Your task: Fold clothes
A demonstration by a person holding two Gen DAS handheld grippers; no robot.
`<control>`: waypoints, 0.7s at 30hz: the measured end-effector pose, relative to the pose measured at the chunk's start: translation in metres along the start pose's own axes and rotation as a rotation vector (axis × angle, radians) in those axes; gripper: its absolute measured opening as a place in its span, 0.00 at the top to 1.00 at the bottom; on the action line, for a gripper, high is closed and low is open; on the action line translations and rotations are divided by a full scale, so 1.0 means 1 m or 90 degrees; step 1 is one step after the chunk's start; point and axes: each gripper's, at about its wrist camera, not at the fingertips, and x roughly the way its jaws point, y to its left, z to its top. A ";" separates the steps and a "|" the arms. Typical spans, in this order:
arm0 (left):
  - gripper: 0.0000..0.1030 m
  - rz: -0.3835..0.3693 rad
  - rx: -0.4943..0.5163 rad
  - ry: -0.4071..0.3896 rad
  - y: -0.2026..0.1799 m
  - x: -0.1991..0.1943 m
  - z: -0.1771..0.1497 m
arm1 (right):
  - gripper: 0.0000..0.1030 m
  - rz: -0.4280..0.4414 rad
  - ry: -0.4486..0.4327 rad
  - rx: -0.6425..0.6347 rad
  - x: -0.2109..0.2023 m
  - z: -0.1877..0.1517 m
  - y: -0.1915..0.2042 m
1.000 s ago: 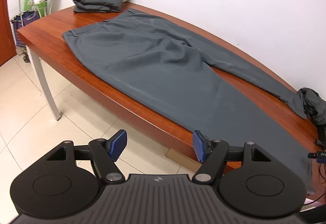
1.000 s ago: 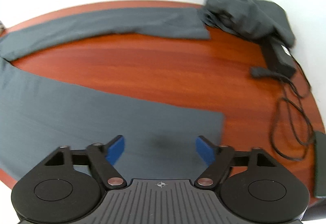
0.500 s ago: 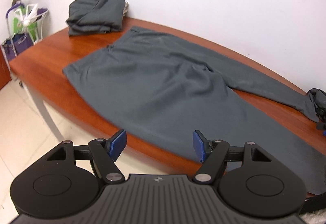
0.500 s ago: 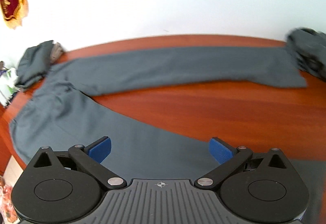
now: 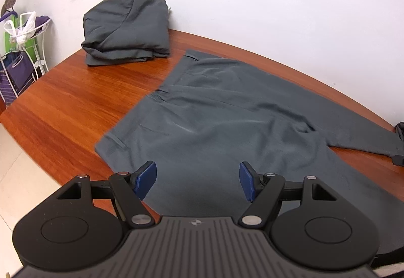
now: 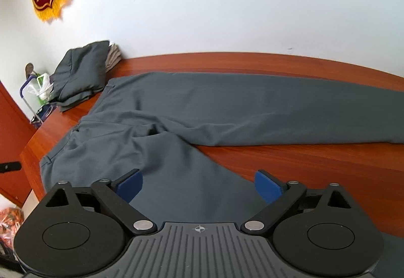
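There, grey trousers (image 5: 227, 121) flat beneath both spread grippers.

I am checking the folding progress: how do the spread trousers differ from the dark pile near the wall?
The trousers lie flat and unfolded, legs apart; the pile is folded and stacked. The trousers cover much of the table; the pile fills only one corner. Both look dark grey.

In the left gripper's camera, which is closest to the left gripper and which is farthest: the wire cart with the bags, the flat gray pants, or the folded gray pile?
1. Flat gray pants: right ahead of the left gripper, spread on the table.
2. Folded gray pile: farther back, left of center, by the wall.
3. Wire cart: far left, off the table, on the floor.
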 end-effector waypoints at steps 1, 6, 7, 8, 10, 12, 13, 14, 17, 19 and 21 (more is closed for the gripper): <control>0.26 0.000 0.005 0.003 0.007 0.006 0.005 | 0.10 0.000 0.003 -0.005 0.006 0.002 0.009; 0.26 -0.016 0.015 0.019 0.040 0.037 0.027 | 0.17 -0.008 0.008 0.008 0.030 0.018 0.042; 0.26 -0.025 0.017 0.022 0.046 0.042 0.031 | 0.18 -0.010 0.011 0.015 0.035 0.021 0.048; 0.26 -0.034 0.020 0.024 0.051 0.047 0.035 | 0.21 -0.011 0.013 0.023 0.041 0.024 0.053; 0.26 -0.052 0.037 0.028 0.060 0.057 0.044 | 0.24 -0.014 0.017 0.042 0.054 0.030 0.063; 0.26 -0.068 0.058 0.028 0.067 0.065 0.053 | 0.25 -0.014 0.021 0.058 0.069 0.037 0.074; 0.26 -0.076 0.069 0.026 0.071 0.069 0.058 | 0.26 -0.016 0.021 0.066 0.078 0.040 0.080; 0.26 -0.084 0.078 0.024 0.075 0.074 0.063 | 0.27 -0.017 0.023 0.070 0.087 0.044 0.086; 0.25 -0.106 0.100 0.021 0.085 0.087 0.076 | 0.32 -0.029 0.035 0.074 0.117 0.054 0.103; 0.25 -0.117 0.110 0.022 0.090 0.096 0.083 | 0.37 -0.039 0.048 0.075 0.137 0.059 0.110; 0.25 -0.125 0.116 0.022 0.097 0.102 0.088 | 0.42 -0.051 0.063 0.078 0.157 0.064 0.115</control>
